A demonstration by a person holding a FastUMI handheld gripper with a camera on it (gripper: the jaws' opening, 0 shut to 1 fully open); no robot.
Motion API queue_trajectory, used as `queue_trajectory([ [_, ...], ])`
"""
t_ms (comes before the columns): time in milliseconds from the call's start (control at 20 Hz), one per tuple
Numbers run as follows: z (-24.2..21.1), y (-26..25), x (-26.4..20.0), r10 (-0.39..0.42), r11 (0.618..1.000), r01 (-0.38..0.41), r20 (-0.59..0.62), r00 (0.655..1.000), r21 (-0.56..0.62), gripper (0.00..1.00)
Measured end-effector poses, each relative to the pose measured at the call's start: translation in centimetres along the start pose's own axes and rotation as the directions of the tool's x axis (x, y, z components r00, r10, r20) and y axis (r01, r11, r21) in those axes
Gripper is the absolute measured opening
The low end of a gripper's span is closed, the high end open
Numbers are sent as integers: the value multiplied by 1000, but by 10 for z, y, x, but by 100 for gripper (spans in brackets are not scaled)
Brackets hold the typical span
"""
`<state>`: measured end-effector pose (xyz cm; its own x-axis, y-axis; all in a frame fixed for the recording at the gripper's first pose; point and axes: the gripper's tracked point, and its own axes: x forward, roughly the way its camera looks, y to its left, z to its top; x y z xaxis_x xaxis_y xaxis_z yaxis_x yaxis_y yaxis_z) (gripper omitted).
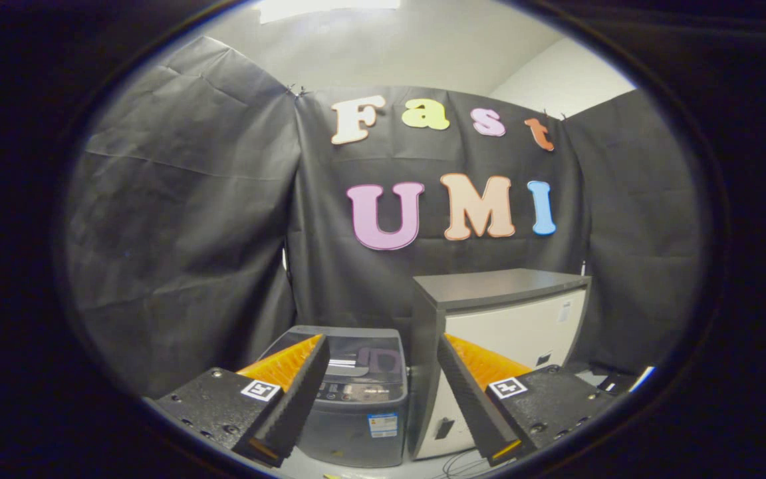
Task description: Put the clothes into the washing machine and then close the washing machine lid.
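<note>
Beyond the fingers (383, 392), spread wide and empty, the washing machine (356, 399) seems lid-down beside a cabinet (509, 326); fits either start or finish.

glossy plastic washing machine (356, 392), matt cabinet (503, 313), creased matt cloth wall (183, 199).

The gripper (383, 346) is spread wide, holding nothing. Beyond its fingers sits the washing machine (356, 406), lid closed, just beside a cabinet (509, 319).
</note>
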<state>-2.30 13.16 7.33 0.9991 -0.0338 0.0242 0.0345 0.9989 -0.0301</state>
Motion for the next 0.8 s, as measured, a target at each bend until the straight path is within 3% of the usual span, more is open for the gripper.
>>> queue_trajectory([
  [800,-6,-10,-44,3,998,-5,-29,1000,-64,98],
])
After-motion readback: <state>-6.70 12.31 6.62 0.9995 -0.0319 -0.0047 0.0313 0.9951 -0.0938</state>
